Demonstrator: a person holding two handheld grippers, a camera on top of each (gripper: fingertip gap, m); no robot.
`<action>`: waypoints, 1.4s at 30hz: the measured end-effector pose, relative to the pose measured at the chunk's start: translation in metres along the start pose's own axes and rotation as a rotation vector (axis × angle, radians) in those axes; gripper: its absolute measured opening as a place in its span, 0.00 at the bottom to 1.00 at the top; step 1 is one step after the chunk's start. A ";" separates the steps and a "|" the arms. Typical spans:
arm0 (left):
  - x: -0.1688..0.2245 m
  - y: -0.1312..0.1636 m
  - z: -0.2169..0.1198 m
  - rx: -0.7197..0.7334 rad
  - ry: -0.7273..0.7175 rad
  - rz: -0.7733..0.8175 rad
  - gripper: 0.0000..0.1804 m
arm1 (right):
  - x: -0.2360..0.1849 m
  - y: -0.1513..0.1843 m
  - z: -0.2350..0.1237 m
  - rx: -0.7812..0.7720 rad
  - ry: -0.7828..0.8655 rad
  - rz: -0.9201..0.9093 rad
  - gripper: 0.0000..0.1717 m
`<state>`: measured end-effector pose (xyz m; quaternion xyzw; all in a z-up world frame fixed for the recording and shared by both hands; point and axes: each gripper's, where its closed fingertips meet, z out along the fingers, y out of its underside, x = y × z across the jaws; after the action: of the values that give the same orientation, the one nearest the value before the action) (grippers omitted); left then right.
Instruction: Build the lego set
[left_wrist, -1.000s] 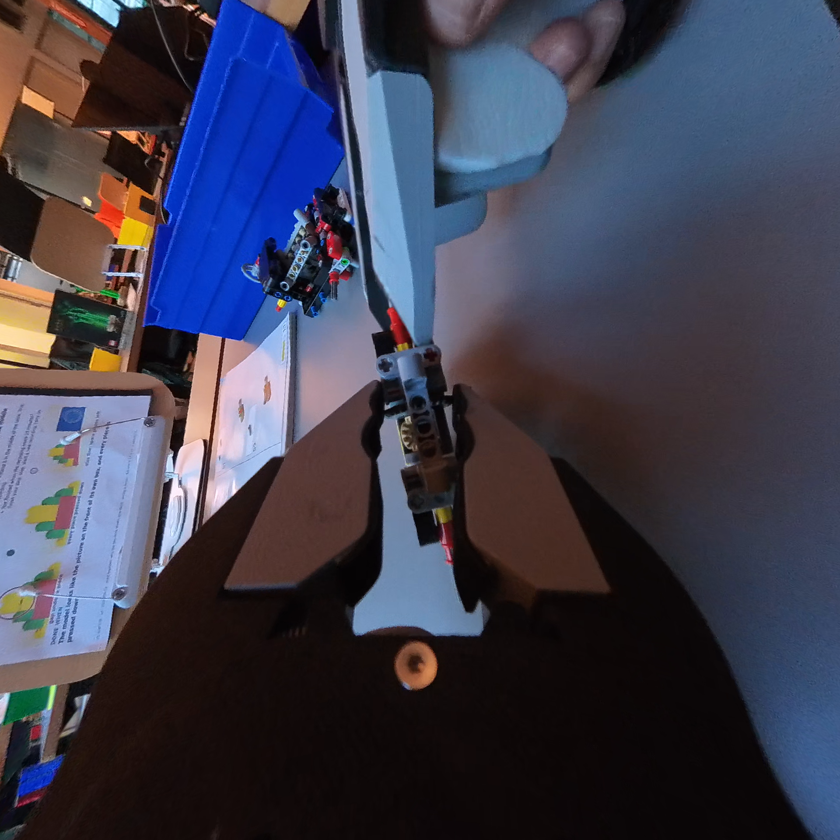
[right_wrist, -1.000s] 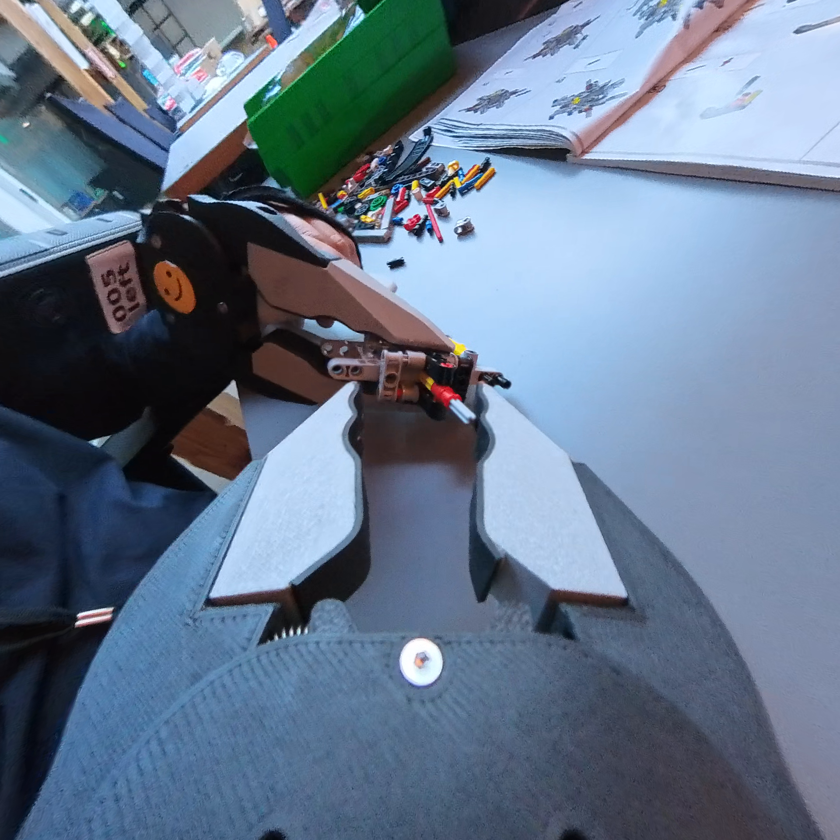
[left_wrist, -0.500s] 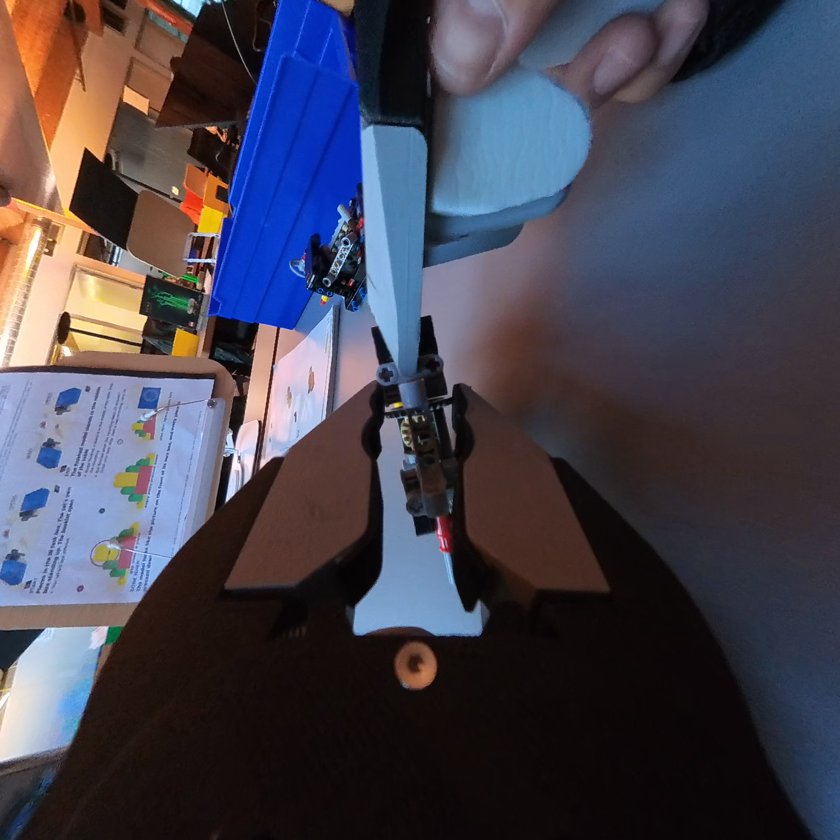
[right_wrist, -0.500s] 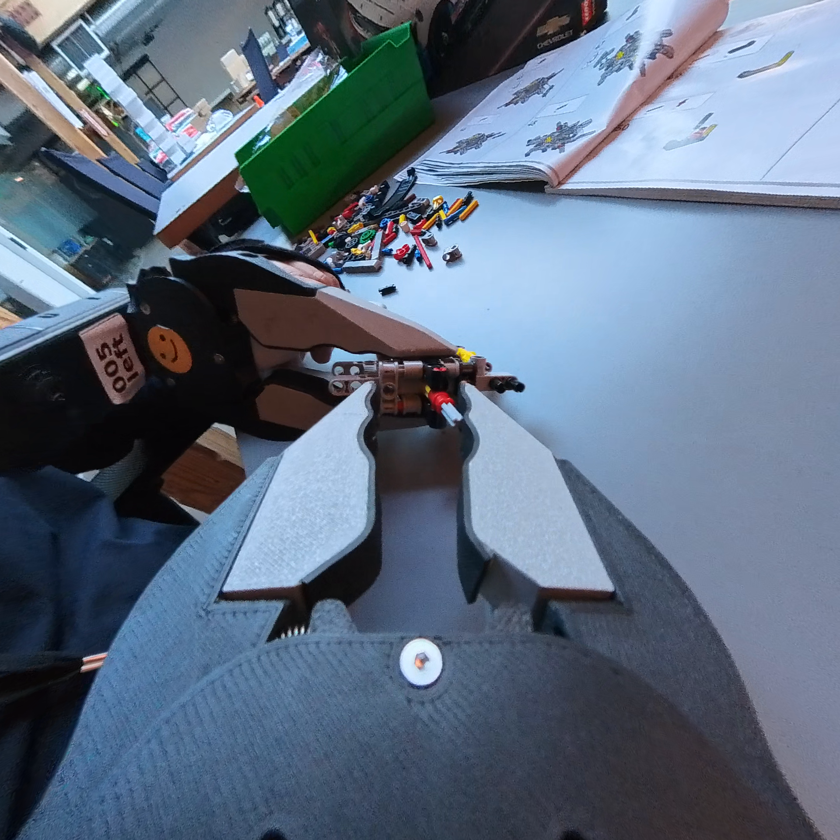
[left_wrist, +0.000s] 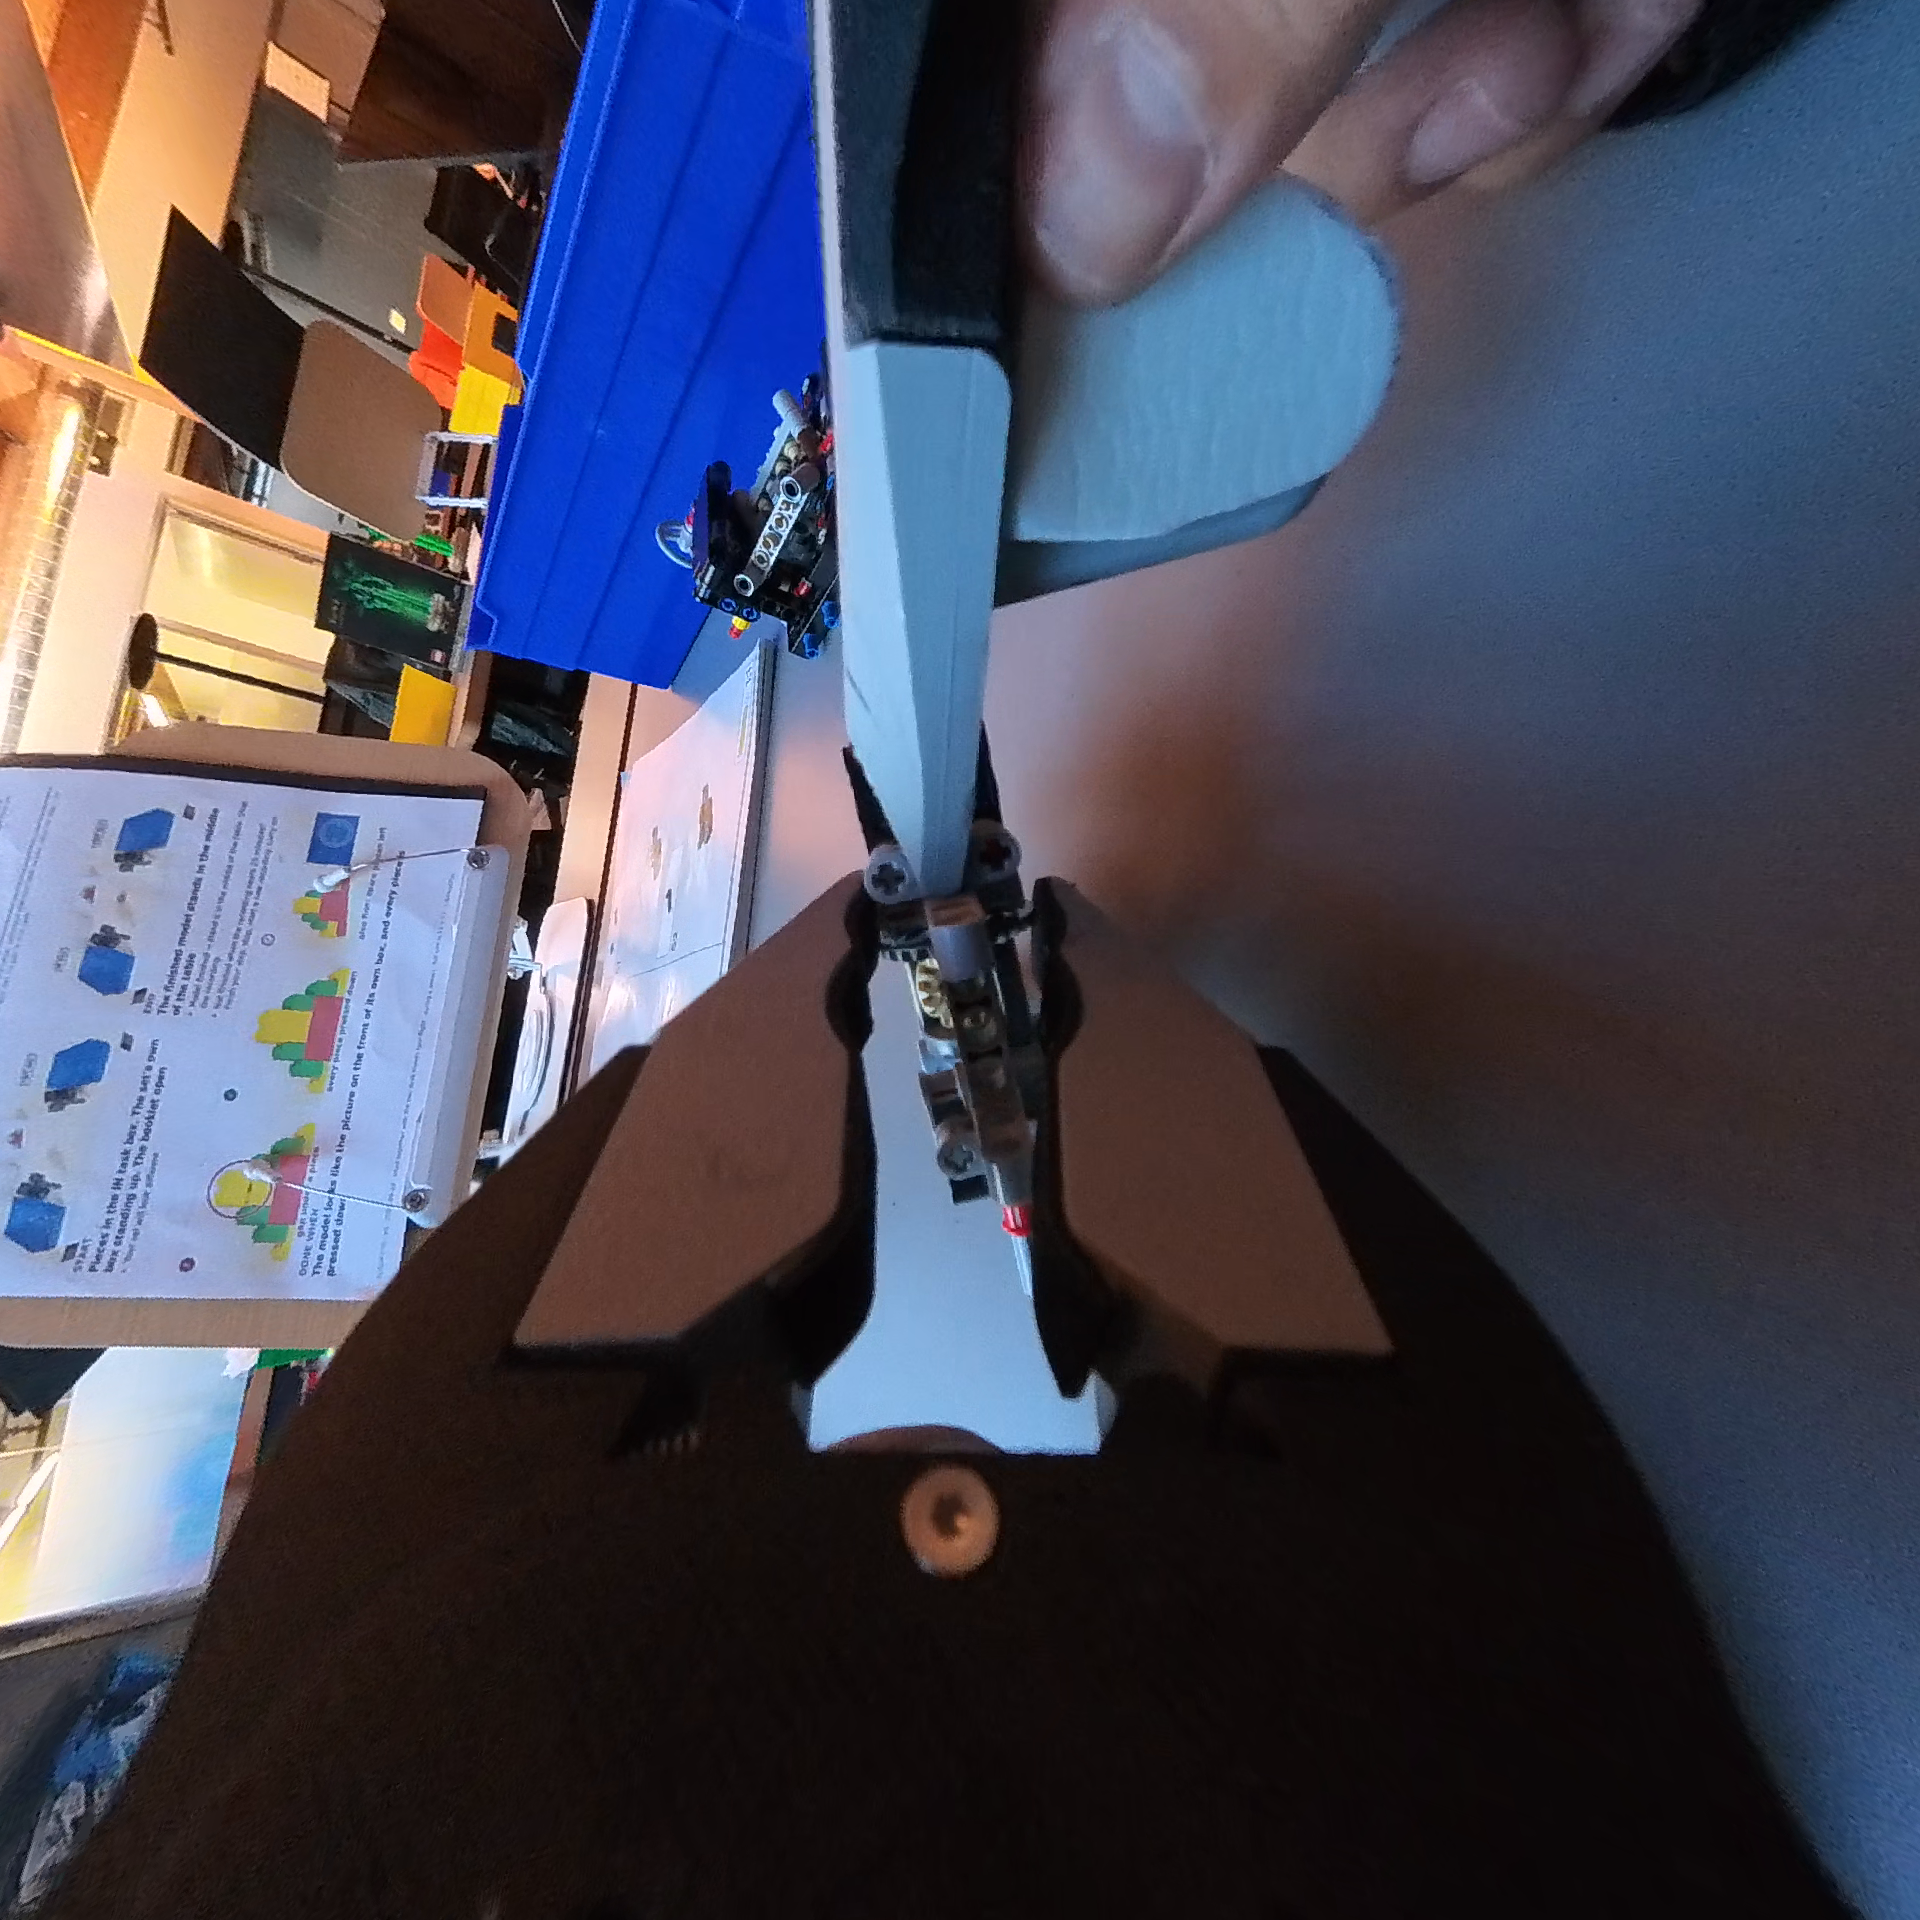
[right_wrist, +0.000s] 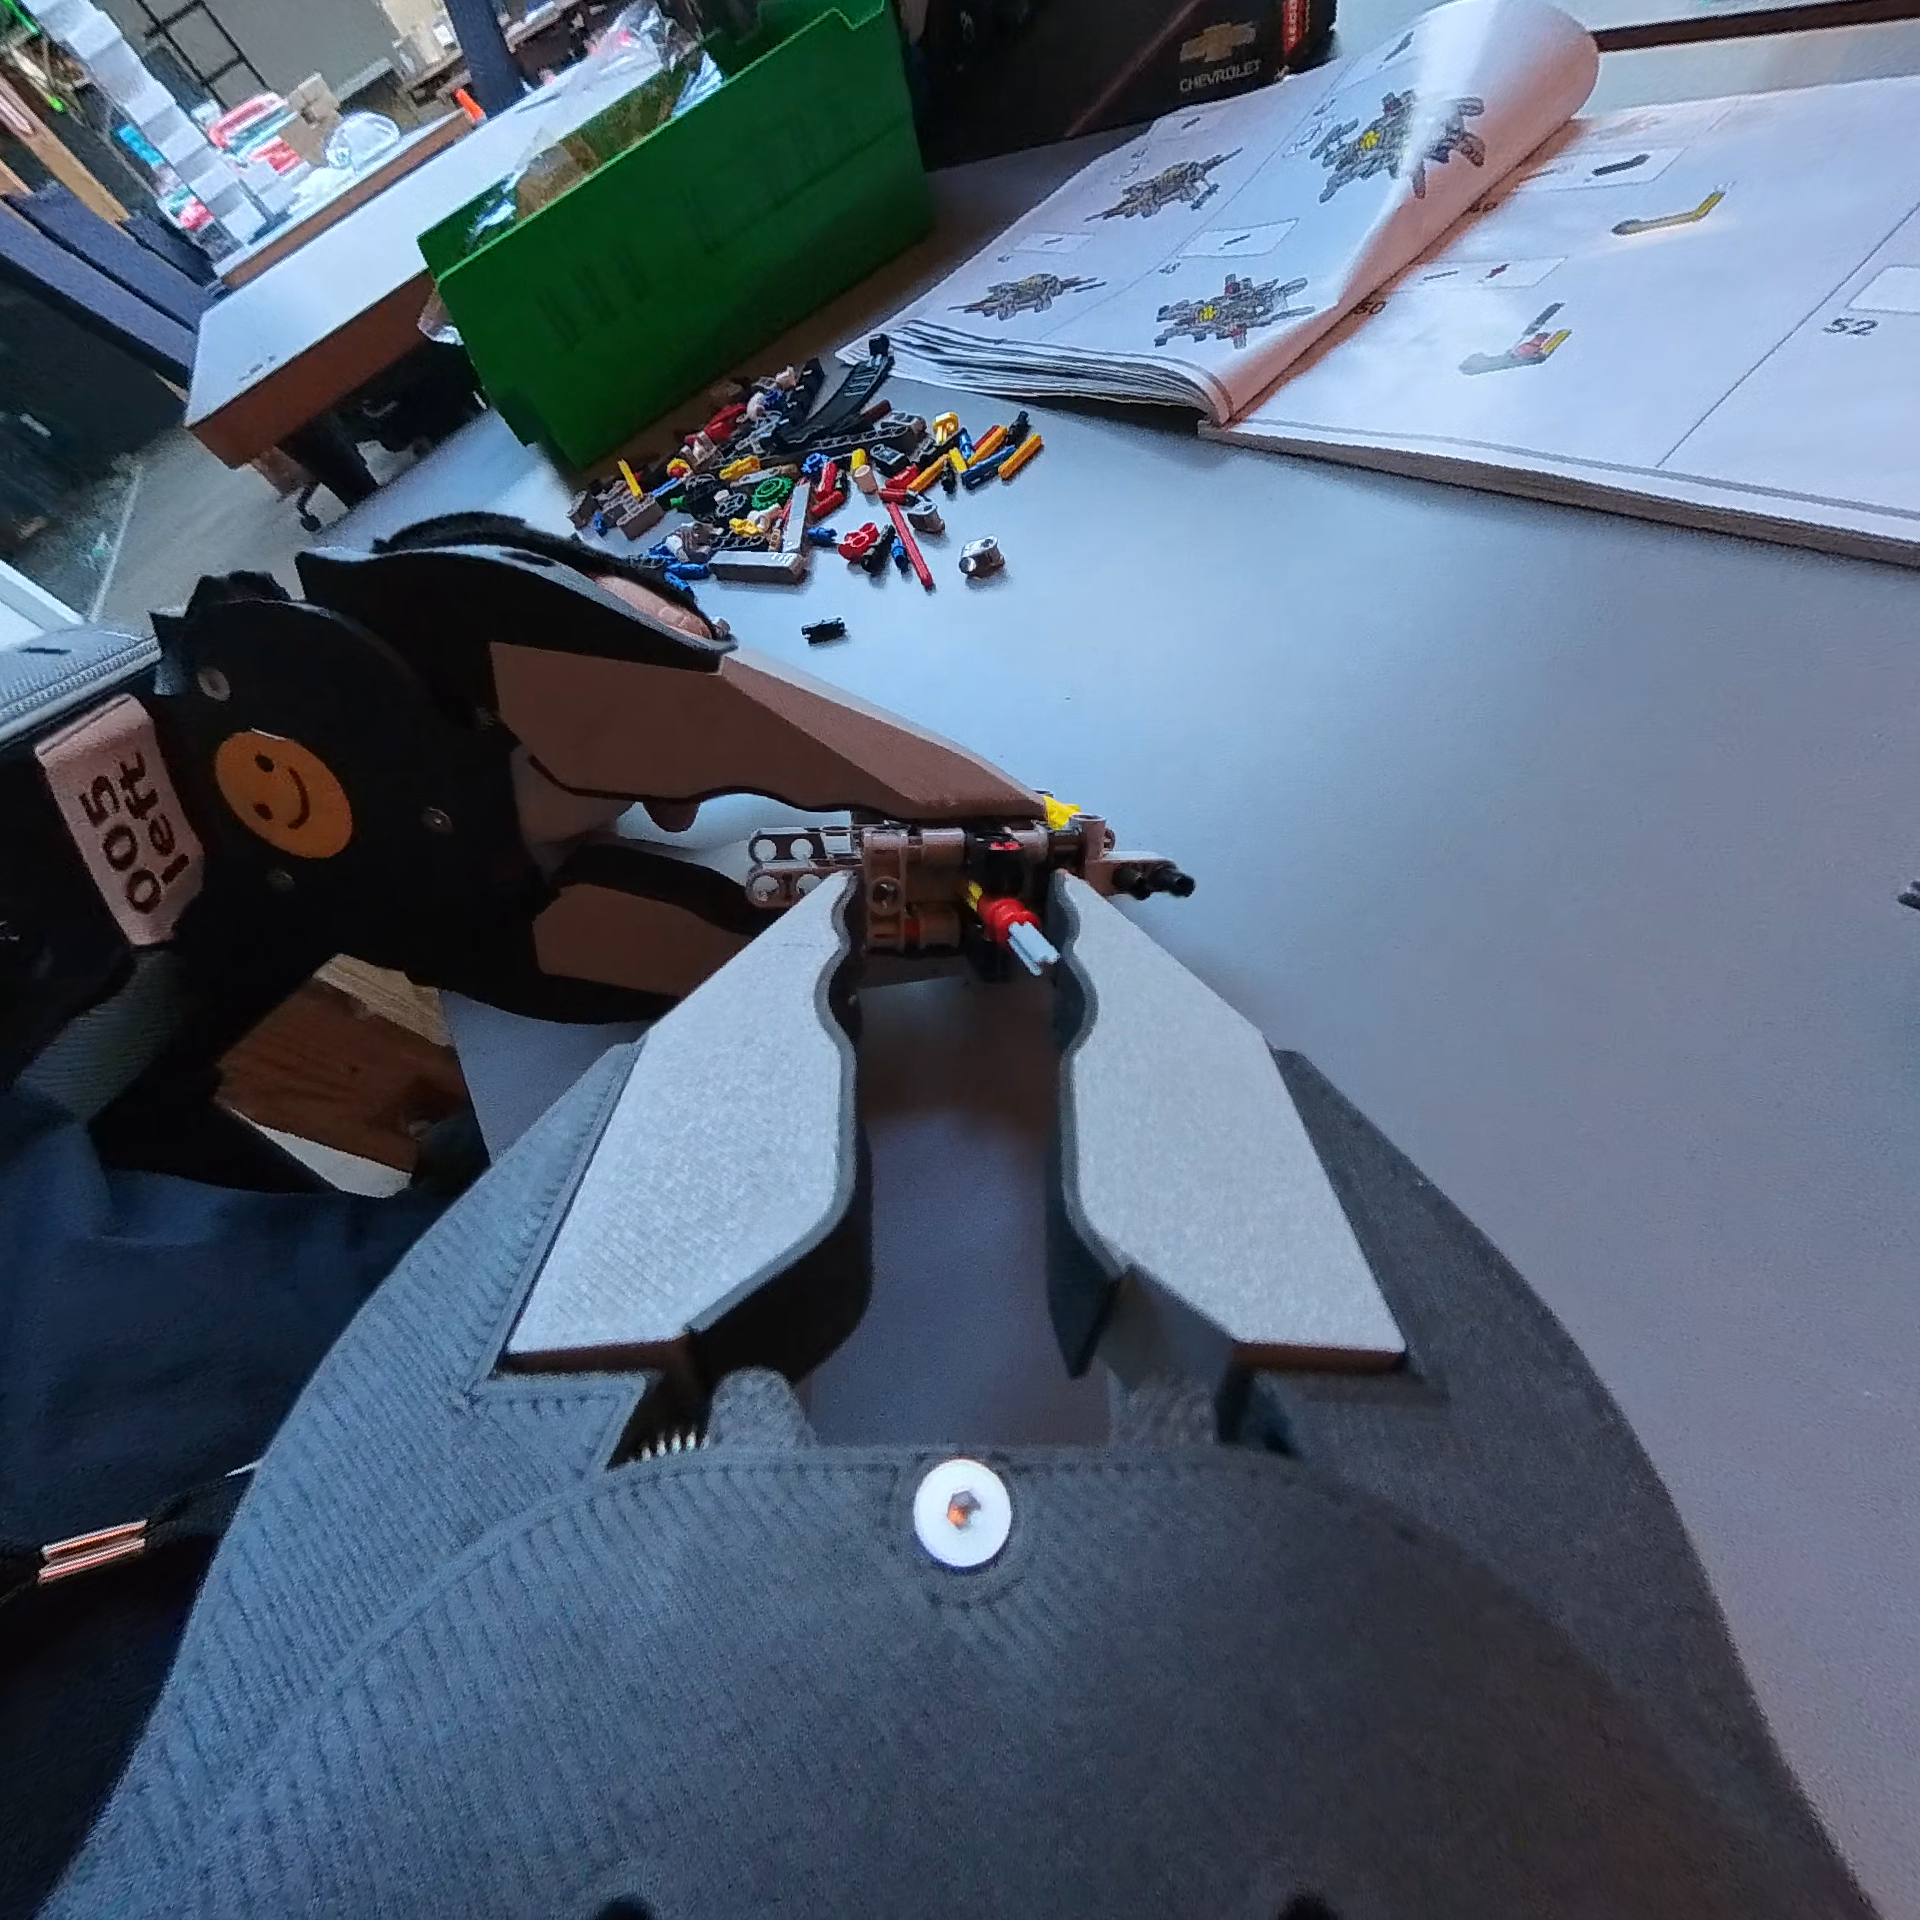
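Note:
A small brick assembly of grey, black, brown and red beams and pins (left_wrist: 971, 1039) sits between the brown fingers of my left gripper (left_wrist: 951, 914), which is shut on it above the grey table. In the right wrist view the same assembly (right_wrist: 935, 883) also sits between the grey fingertips of my right gripper (right_wrist: 948, 904), and both pads press on its sides. The two grippers meet at right angles on it. A red and light-grey axle (right_wrist: 1023, 935) sticks out toward the right gripper. The right gripper's grey finger (left_wrist: 914, 623) and a person's hand (left_wrist: 1195, 125) show in the left wrist view.
A green bin (right_wrist: 675, 239), a pile of loose small pieces (right_wrist: 810, 488) and an open instruction booklet (right_wrist: 1455, 270) lie beyond on the table (right_wrist: 1455, 831). A blue bin (left_wrist: 665, 364), another built assembly (left_wrist: 769, 540) and a printed sheet on a board (left_wrist: 229, 1018) show to the left.
My right gripper's fingers moved in and closed on the assembly, which stood just beyond them a second ago. The left gripper kept its hold throughout.

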<state>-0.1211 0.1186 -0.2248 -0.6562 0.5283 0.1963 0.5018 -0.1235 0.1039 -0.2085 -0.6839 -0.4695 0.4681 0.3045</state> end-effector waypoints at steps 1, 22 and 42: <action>0.000 0.000 0.000 -0.007 -0.006 0.003 0.15 | 0.000 0.001 0.000 -0.006 0.004 -0.004 0.18; -0.003 -0.004 0.002 0.015 -0.042 -0.016 0.15 | -0.001 -0.001 -0.003 -0.009 0.001 -0.058 0.15; 0.002 -0.011 -0.025 0.036 -0.116 -0.012 0.04 | -0.001 -0.001 -0.008 0.008 0.138 -0.230 0.13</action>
<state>-0.1175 0.0953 -0.2104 -0.6378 0.4978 0.2215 0.5443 -0.1162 0.1038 -0.2041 -0.6550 -0.5207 0.3840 0.3905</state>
